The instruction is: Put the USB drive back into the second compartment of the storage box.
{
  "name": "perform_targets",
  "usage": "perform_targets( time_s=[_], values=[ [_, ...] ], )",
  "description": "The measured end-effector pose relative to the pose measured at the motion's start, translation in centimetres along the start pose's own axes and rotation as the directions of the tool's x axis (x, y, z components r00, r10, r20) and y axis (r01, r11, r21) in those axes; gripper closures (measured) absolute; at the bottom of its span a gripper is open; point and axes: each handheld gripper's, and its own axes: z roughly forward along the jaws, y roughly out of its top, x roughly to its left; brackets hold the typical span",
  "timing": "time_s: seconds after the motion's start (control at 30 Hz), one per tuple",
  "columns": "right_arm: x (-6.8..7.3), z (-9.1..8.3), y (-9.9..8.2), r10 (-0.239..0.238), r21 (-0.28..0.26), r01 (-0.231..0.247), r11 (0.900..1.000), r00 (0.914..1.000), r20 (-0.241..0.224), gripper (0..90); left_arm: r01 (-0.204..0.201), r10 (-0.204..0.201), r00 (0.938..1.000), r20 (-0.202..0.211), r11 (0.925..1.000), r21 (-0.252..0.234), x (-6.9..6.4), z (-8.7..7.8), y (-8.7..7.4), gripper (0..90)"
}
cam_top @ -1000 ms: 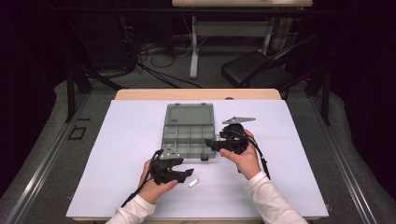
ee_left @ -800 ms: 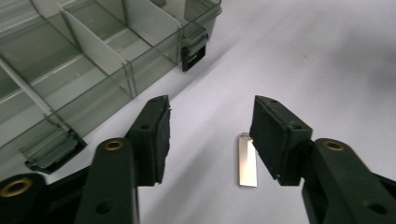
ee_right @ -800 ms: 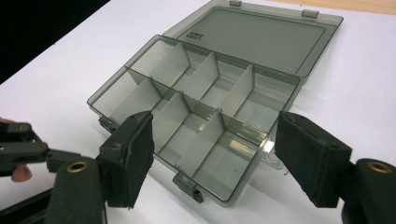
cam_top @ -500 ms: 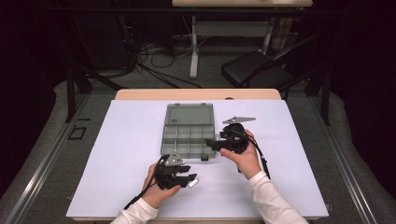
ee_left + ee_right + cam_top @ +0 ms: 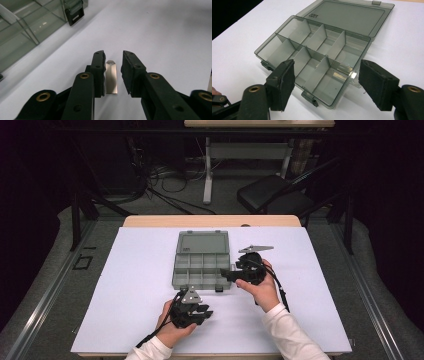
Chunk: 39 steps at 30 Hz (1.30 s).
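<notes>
Left gripper (image 5: 112, 56): down on the white table cover (image 5: 125, 285), in front of the organiser. Since the earlier high-view frames it has travelled toward the person's edge and sunk onto the small metal USB stick (image 5: 111, 76). Jaws have just been closing; the stick lies lengthwise between them, one pad touching or nearly so, the other a sliver off. Not yet clenched on it. Judgement: pick-up about to complete.

Right gripper (image 5: 325, 83): unmoved, jaws spread wide at the near right corner of the open grey compartment box (image 5: 319, 57), nothing pinched. Compartments look empty; lid laid back beyond. Judgement: it waits by the box for the stick.
</notes>
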Motion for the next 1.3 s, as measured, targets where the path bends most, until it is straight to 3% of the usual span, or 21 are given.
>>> perform_targets(
  time_s=[0.27, 0.63, 0.83, 1.1, 1.3],
  values=[
    [-0.14, 0.09, -0.01, 0.002, 0.002, -0.002, 1.0, 1.0, 0.002, 28.8, -0.019, 0.02, 0.9996, -0.019, 0.9989, 0.042, -0.24, 0.79, -0.33, 71.9],
    [-0.43, 0.12, -0.07, 0.013, 0.003, -0.013, 0.9999, 0.9999, 0.005, 29.5, -0.053, 0.055, 0.9969, -0.055, 0.9978, 0.04, -0.51, 1.04, -0.57, 76.8],
    [-0.42, 0.11, -0.09, 0.021, 0.004, -0.021, 0.9998, 0.9997, 0.007, 29.6, -0.043, 0.044, 0.998, -0.046, 0.9985, 0.033, -0.32, 1.0, -0.66, 79.0],
    [-0.53, 0.13, -0.11, 0.025, -0.002, -0.025, 0.9997, 0.9996, 0.013, 30.2, -0.059, 0.06, 0.9969, -0.05, 0.9978, 0.032, -0.37, 0.99, -0.59, 79.2],
    [-0.61, 0.06, -0.09, 0.028, -0.007, -0.027, 0.9996, 0.9995, 0.013, 30.3, -0.035, 0.035, 0.9981, -0.051, 0.9994, 0.007, 0.09, 0.37, -0.32, 79.2]
  ],
)
